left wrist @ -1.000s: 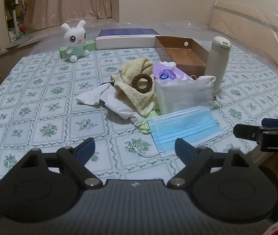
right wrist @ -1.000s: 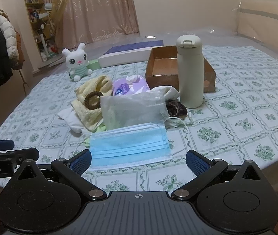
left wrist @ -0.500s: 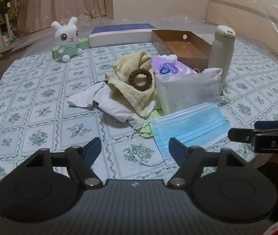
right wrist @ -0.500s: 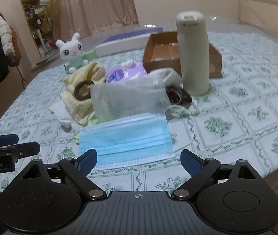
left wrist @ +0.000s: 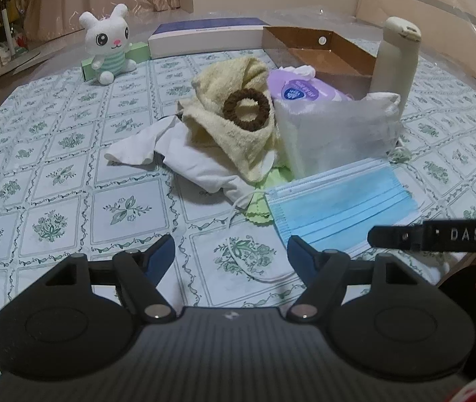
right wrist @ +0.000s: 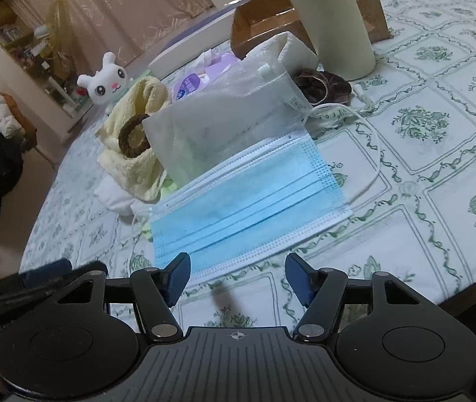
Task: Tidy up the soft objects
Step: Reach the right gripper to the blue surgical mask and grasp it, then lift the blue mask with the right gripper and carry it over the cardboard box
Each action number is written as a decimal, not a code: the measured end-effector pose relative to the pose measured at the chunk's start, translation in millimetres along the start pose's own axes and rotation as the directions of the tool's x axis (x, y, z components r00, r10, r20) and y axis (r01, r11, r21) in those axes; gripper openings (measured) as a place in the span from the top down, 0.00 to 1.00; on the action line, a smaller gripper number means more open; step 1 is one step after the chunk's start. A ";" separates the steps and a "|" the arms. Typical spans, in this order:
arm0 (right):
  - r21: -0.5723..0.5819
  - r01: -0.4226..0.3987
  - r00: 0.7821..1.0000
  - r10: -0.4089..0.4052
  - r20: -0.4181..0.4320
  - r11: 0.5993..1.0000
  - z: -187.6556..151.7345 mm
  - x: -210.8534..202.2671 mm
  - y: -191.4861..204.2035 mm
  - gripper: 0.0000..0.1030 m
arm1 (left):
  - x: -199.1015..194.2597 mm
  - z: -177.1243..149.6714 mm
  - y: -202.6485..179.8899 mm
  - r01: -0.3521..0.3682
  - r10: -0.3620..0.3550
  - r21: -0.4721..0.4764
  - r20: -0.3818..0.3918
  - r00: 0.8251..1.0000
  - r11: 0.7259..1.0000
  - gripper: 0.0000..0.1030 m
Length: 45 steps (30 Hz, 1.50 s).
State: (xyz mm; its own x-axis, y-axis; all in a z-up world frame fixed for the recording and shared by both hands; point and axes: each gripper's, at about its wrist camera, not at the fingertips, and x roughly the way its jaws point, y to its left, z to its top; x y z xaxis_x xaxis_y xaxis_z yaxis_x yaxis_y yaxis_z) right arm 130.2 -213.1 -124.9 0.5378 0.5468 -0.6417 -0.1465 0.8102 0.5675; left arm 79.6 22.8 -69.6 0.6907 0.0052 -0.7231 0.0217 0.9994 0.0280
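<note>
A pile of soft things lies mid-table: a blue face mask (left wrist: 341, 201) (right wrist: 248, 204), a white mesh pouch (left wrist: 335, 137) (right wrist: 224, 124), a yellow towel (left wrist: 234, 124) (right wrist: 131, 164) with a brown scrunchie (left wrist: 246, 109) on it, a white cloth (left wrist: 184, 154) and a purple wipes pack (left wrist: 300, 88). My left gripper (left wrist: 231, 254) is open and empty, just short of the pile. My right gripper (right wrist: 238, 274) is open and empty, low over the mask's near edge.
A cardboard box (left wrist: 318, 50) and a cream bottle (left wrist: 395, 57) (right wrist: 328, 16) stand behind the pile. A plush rabbit (left wrist: 107, 47) sits far left by a flat white box (left wrist: 204, 37). A dark scrunchie (right wrist: 321, 83) lies by the bottle. The table edge is close on the right.
Both grippers have moved forward toward the pile. The right one has dropped lower and tilted, closing on the mask's near edge. Both stay open.
</note>
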 end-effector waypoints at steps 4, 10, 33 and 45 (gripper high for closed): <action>0.062 0.008 0.999 -0.010 0.038 0.998 0.4 4.6 1.2 0.39 | 6.0 -1.8 4.4 0.004 -0.004 -0.012 -0.013 1.000 1.000 0.31; 0.114 0.026 0.989 -0.042 0.140 0.993 -3.7 14.5 7.9 0.53 | 10.2 -2.6 11.8 -0.003 0.002 -0.030 -0.022 1.000 1.000 0.31; -0.200 0.201 0.930 -0.122 0.346 0.959 14.4 -58.6 8.3 1.00 | 8.8 10.3 -5.9 0.039 -0.040 0.057 0.013 0.999 0.998 0.35; -0.201 0.312 0.885 -0.207 0.417 0.929 38.2 -92.8 -15.3 1.00 | 35.9 59.0 -65.7 0.046 -0.117 0.399 0.154 0.981 0.916 0.37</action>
State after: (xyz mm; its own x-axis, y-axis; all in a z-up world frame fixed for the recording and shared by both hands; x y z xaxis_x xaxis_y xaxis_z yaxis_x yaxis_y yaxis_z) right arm 114.2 -284.3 -54.4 0.8526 0.2283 -0.4700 -0.1355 0.9653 0.2232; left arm 145.7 -44.8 -56.7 0.7867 -0.1169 -0.6062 0.3403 0.9014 0.2678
